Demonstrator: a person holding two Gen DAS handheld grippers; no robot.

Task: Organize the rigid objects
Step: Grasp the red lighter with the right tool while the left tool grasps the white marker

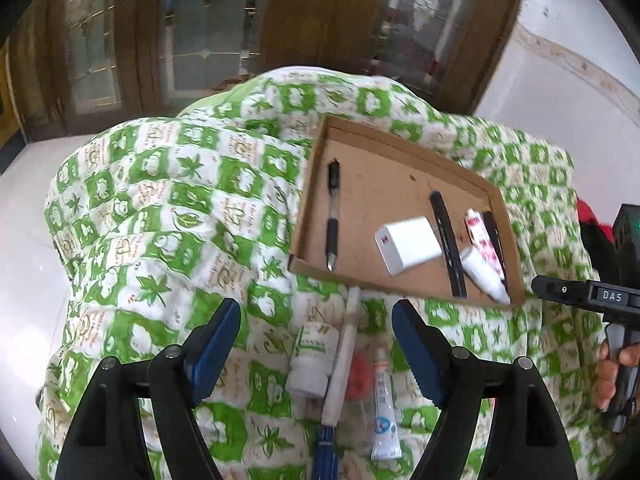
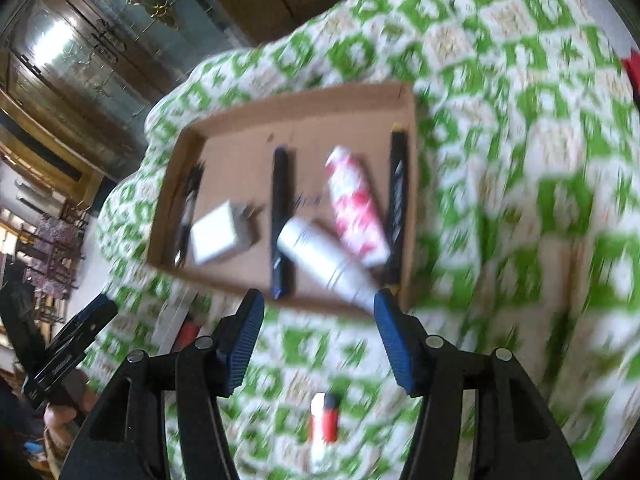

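From the left wrist, the left hand-held gripper (image 1: 316, 320) hangs with jaws wide apart and nothing between them, above a white pill bottle (image 1: 310, 356), a white-handled brush (image 1: 340, 364) and an ointment tube (image 1: 385, 404) lying on the green-and-white quilt (image 1: 160, 208). Beyond, the cardboard tray (image 1: 310, 184) holds a gel pen (image 1: 333, 216), a white charger (image 1: 406, 245) and a black pen (image 1: 447, 244). From the right wrist, the right hand-held gripper (image 2: 319, 312) also stands apart and empty, just short of the tray's near edge; a red lighter (image 2: 324, 420) lies on the quilt beneath it.

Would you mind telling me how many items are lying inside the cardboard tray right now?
6: a clear pen at left, white charger, dark pen, white bottle, red-patterned tube, and black pen at right.
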